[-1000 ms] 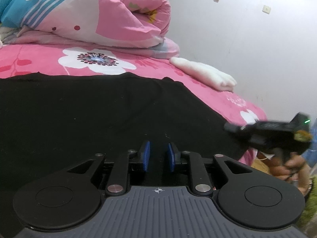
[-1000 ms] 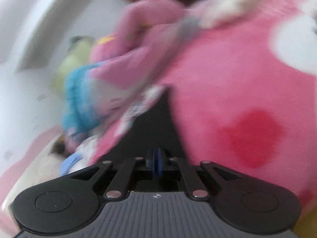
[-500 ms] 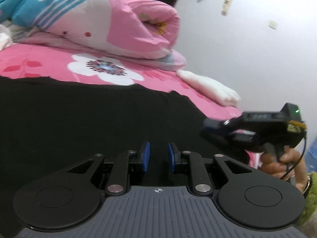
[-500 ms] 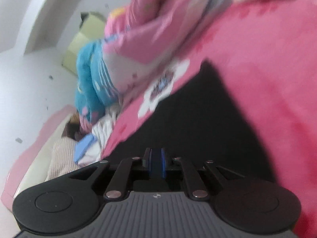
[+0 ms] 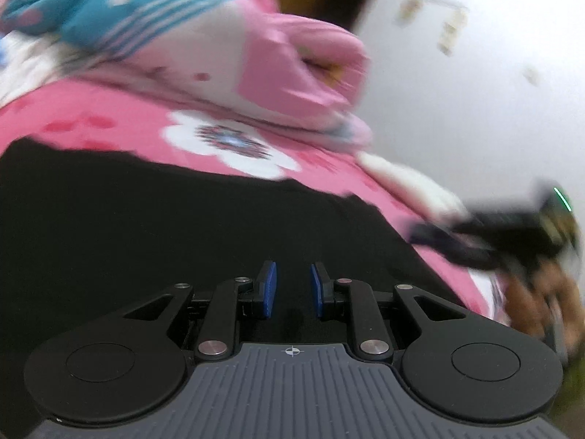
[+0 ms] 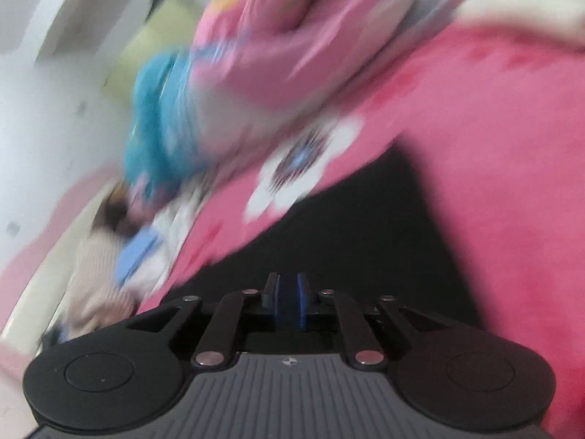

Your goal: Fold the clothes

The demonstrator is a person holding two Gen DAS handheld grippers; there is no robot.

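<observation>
A black garment (image 5: 146, 226) lies spread flat on the pink flowered bed sheet (image 5: 91, 109). My left gripper (image 5: 292, 285) hovers low over its near part. The blue pads stand apart with nothing between them. In the left wrist view my right gripper (image 5: 420, 234) shows blurred at the right, held by a hand (image 5: 541, 292) over the garment's right edge. In its own view the right gripper (image 6: 289, 300) sits above the black garment (image 6: 365, 226). Its pads are a narrow slit apart and hold nothing.
A rolled pink and blue quilt (image 5: 219, 55) lies along the far side of the bed. A folded white cloth (image 5: 409, 183) rests by the white wall (image 5: 475, 91). Loose clothes (image 6: 109, 263) are piled at the bed's left end.
The right gripper has swung up and across the garment's right edge, and its pads have gone from fully shut to slightly parted. The left gripper has stayed in place.
</observation>
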